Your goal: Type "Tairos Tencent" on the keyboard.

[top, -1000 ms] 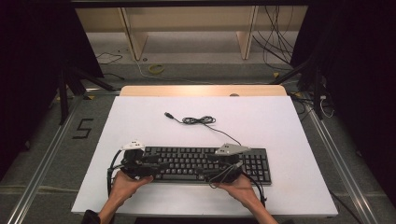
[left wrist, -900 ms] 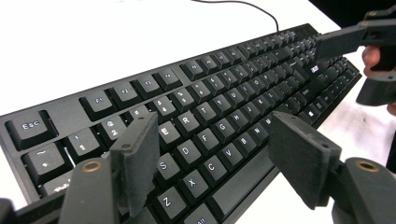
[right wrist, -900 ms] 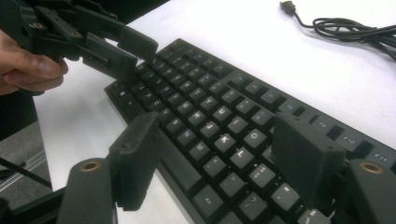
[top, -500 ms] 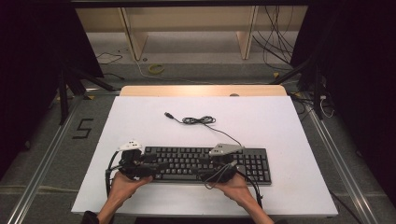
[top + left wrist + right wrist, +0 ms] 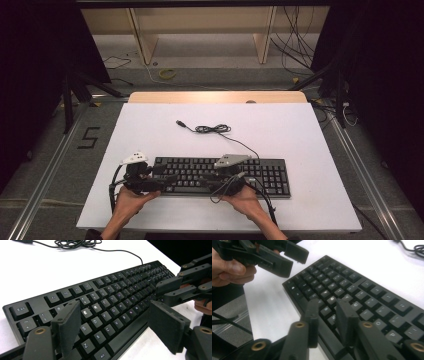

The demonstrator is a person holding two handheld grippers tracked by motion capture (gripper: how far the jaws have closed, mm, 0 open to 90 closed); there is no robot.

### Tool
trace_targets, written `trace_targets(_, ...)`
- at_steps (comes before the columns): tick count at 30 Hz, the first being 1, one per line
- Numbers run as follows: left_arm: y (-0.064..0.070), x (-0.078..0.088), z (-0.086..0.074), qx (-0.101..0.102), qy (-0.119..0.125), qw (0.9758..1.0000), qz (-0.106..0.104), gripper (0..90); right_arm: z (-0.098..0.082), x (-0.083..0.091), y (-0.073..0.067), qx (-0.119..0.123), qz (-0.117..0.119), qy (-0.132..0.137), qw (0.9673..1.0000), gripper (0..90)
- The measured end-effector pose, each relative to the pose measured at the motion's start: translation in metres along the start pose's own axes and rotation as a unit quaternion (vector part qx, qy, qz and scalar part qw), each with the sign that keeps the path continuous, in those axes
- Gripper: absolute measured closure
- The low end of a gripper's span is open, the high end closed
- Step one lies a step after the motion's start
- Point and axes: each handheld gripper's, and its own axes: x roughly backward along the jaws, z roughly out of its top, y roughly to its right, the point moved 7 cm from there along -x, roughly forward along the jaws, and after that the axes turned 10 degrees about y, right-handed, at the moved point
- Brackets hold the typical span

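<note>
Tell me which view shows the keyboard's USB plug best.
The high view: the USB plug lies in full on the white table, beyond the keyboard. The left gripper view cuts it at the top edge; the right gripper view catches just a corner.

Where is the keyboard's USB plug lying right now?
In the high view, the USB plug lies on the white table, beyond the keyboard, left of the coiled cable, and apart from both grippers.

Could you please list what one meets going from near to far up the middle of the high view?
Black computer keyboard → coiled black cable with its plug → bare white tabletop → light wooden strip at the table's far edge → grey floor with a yellow ring.
</note>
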Motion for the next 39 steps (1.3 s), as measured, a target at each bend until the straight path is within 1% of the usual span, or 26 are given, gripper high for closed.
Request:
trace_targets(5, -0.001, 0.004, 0.0, 0.0, 0.006, 1.0, 0.001, 26.8, -0.002, -0.006, -0.003, 0.004, 0.002, -0.012, 0.9999, 85.3)
trace_targets(9, -0.002, 0.006, -0.001, -0.005, 0.01, 0.9999, 0.002, 26.6, -0.006, -0.011, -0.004, 0.008, 0.003, -0.024, 0.9997, 89.3)
trace_targets(10, -0.002, 0.006, -0.002, -0.007, 0.009, 0.9999, 0.001, 26.6, -0.007, -0.012, -0.005, 0.006, 0.004, -0.026, 0.9996, 89.8)
trace_targets(14, -0.001, 0.007, -0.002, -0.011, 0.011, 0.9999, -0.001, 26.6, -0.01, -0.015, -0.006, 0.011, 0.006, -0.032, 0.9994, 90.0)
trace_targets(17, 0.0, 0.008, -0.003, -0.009, 0.013, 0.9999, -0.002, 26.7, -0.011, -0.018, -0.007, 0.01, 0.005, -0.036, 0.9993, 90.0)
trace_targets(23, 0.001, 0.009, -0.003, -0.013, 0.015, 0.9998, -0.006, 26.7, -0.015, -0.023, -0.007, 0.016, 0.003, -0.045, 0.9989, 90.0)
trace_targets(27, 0.001, 0.01, -0.004, -0.012, 0.016, 0.9998, -0.005, 26.8, -0.017, -0.025, -0.007, 0.015, 0.001, -0.051, 0.9986, 90.0)
trace_targets(30, 0.001, 0.01, -0.004, -0.012, 0.016, 0.9998, -0.004, 26.8, -0.018, -0.027, -0.007, 0.021, -0.002, -0.054, 0.9983, 90.0)
trace_targets(39, 0.001, 0.01, -0.005, -0.013, 0.014, 0.9998, -0.004, 26.8, -0.022, -0.031, -0.006, 0.024, -0.007, -0.062, 0.9977, 90.0)
